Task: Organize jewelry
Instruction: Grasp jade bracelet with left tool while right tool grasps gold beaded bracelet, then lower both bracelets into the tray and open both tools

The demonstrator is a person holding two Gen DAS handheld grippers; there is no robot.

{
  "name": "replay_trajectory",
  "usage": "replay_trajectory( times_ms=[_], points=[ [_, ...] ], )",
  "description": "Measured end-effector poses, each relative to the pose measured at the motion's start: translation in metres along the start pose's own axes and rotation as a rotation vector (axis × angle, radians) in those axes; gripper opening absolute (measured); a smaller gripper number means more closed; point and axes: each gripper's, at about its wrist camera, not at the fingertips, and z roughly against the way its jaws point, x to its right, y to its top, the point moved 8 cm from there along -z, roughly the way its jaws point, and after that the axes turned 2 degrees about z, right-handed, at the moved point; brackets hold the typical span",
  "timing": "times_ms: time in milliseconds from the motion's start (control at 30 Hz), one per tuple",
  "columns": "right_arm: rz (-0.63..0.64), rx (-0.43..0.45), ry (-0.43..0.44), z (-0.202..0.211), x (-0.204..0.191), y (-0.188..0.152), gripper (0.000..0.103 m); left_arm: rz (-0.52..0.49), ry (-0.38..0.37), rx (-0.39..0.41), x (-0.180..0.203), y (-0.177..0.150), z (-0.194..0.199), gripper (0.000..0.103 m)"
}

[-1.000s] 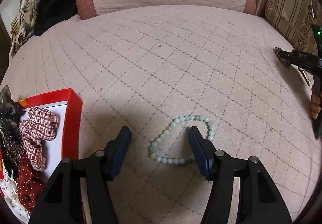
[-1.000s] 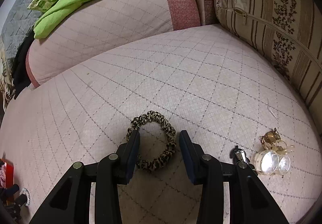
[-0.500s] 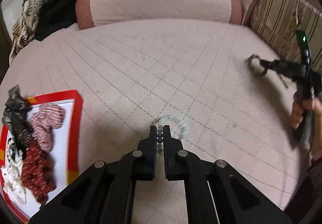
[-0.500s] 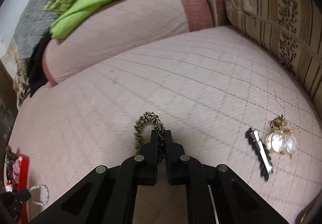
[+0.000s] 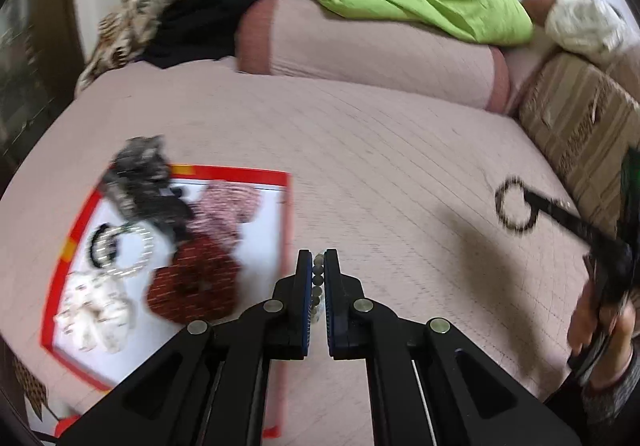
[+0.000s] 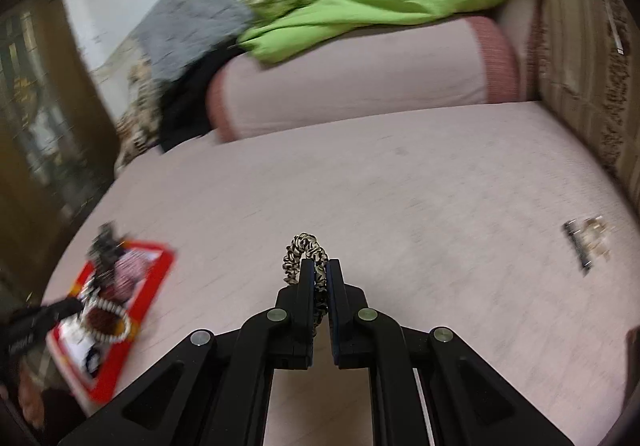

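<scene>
Evidently we pinched light, slippery beads (image 5: 318, 278) in our left claw (image 5: 318, 260) near the red tray (image 5: 285, 230), our right claw (image 6: 319, 266) gripping the soft scrunchie (image 6: 304, 246).

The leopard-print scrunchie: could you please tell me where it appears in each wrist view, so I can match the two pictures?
Left wrist view: the leopard-print scrunchie is at the right edge, dangling as a dark loop from the right tongs.
Right wrist view: the scrunchie is at centre, pinched between those tongs.
Shared landmark: the red-rimmed tray, lower left in both.
</scene>
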Motion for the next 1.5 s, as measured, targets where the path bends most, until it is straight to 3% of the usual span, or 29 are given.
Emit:
replay_trajectory(
  times_ms=[300, 500, 667, 1000, 1100, 1167, 1233, 1300, 1400, 1500],
  points=[
    [0.116, -0.121, 0.204, -0.01, -0.136, -0.046, 0.007, 0.17, 0.068, 0.003, -0.095, -0.023, 0.032, 0.005],
    [0.189, -0.196, 0.32, -0.024, -0.218, -0.067, 0.007, 0.262, 0.149, -0.065, -0.152, -0.056, 0.015, 0.005],
    [0.259, -0.26, 0.343, -0.046, -0.265, -0.091, 0.007, 0.321, 0.135, -0.116, -0.175, -0.077, -0.003, 0.005],
    [0.34, -0.32, 0.255, -0.085, -0.276, -0.118, 0.009, 0.264, 0.168, -0.087, -0.176, -0.082, -0.003, 0.006],
    [0.349, -0.311, 0.254, -0.083, -0.278, -0.118, 0.017, 0.237, 0.205, -0.057, -0.173, -0.077, 0.006, 0.006],
    [0.363, -0.292, 0.241, -0.077, -0.279, -0.115, 0.034, 0.222, 0.228, -0.038, -0.17, -0.073, 0.012, 0.012],
    [0.371, -0.267, 0.232, -0.07, -0.279, -0.112, 0.041, 0.206, 0.253, -0.005, -0.166, -0.068, 0.022, 0.035],
    [0.378, -0.241, 0.223, -0.061, -0.277, -0.108, 0.041, 0.19, 0.276, 0.036, -0.161, -0.061, 0.034, 0.046],
    [0.374, -0.215, 0.209, -0.048, -0.269, -0.103, 0.041, 0.149, 0.303, 0.075, -0.148, -0.053, 0.05, 0.048],
    [0.349, -0.205, 0.198, -0.036, -0.256, -0.101, 0.042, 0.111, 0.318, 0.114, -0.133, -0.047, 0.063, 0.058]
  ],
)
